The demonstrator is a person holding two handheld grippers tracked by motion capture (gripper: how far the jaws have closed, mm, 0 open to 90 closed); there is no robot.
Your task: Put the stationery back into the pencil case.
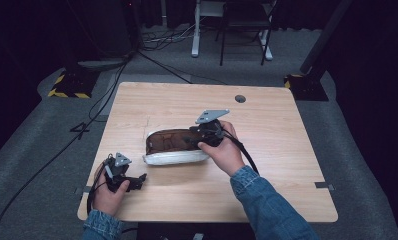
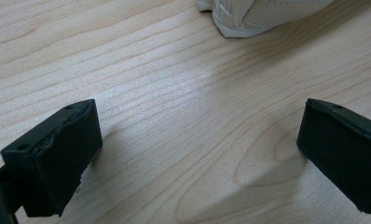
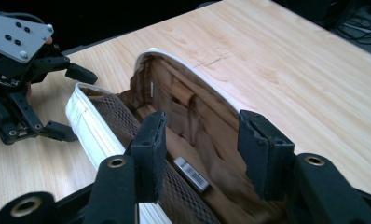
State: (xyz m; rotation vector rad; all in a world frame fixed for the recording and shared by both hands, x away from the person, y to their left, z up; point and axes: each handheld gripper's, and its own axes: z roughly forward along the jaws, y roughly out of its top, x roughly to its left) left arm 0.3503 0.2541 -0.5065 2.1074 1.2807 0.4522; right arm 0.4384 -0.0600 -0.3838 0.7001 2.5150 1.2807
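Observation:
A white pouch (image 1: 174,149) with a brown lining lies open near the middle of the wooden table (image 1: 277,165). My right gripper (image 1: 193,138) is at the pouch's right end, open, its jaws over the opening. In the right gripper view the pouch's (image 3: 193,112) brown inside runs between the spread jaws of that gripper (image 3: 204,149). A small metal piece (image 3: 190,173) lies inside. My left gripper (image 1: 136,181) rests low at the table's front left, open, nothing between its jaws (image 2: 197,154). A white corner of the pouch (image 2: 249,18) lies ahead of it. The right gripper view catches the left gripper (image 3: 74,102) beside the pouch.
A round cable hole (image 1: 240,98) sits near the table's far edge. Cables (image 1: 107,95) trail over the grey floor at the left. A yellow-and-black striped base (image 1: 67,89) stands off the far left corner, and furniture legs (image 1: 222,45) stand behind.

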